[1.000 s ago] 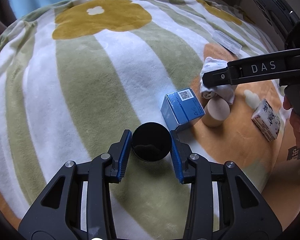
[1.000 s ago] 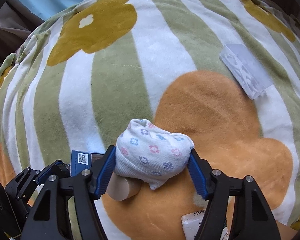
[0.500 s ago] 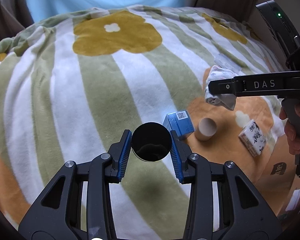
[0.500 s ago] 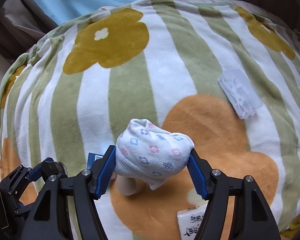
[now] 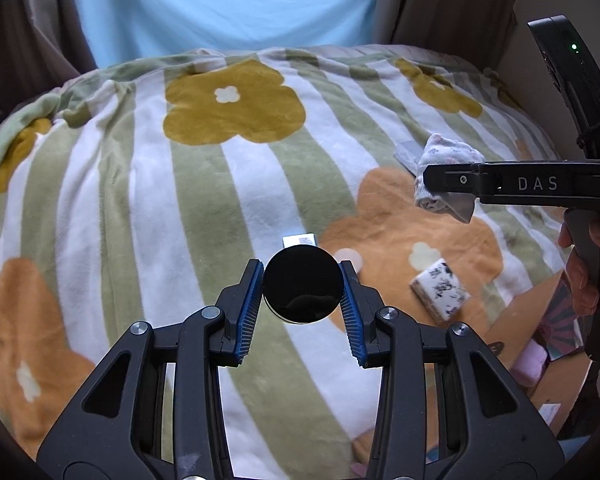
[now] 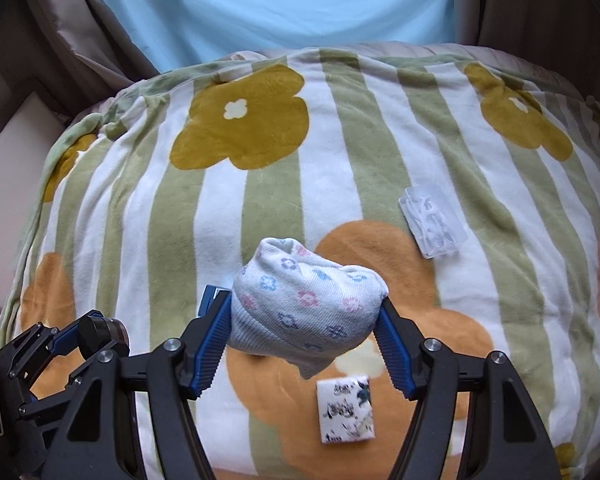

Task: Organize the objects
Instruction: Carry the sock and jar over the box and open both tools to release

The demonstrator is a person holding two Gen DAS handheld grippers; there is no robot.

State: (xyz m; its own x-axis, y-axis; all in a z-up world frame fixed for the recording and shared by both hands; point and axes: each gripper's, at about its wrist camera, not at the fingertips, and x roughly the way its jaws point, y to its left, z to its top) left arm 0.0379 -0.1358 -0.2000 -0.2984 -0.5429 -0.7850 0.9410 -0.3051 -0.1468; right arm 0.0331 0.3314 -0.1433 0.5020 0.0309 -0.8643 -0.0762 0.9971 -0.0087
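My left gripper (image 5: 302,292) is shut on a round black container (image 5: 302,286) and holds it well above the flowered blanket (image 5: 140,184). My right gripper (image 6: 306,320) is shut on a rolled white sock with small flower prints (image 6: 304,308), also lifted clear of the blanket. The sock (image 5: 444,164) and right gripper show at the right of the left wrist view. The left gripper with the black container (image 6: 100,332) shows at lower left of the right wrist view.
On the blanket lie a blue box (image 5: 299,240), a beige cylinder (image 5: 350,258), both partly hidden, a white patterned packet (image 6: 346,408) and a clear plastic case (image 6: 432,224). A cardboard box (image 5: 540,344) stands past the blanket's right edge.
Both grippers have risen away from the blanket with their objects. The items on the blanket look smaller and farther. The black container, resting on the blanket a second ago, is now in the air.
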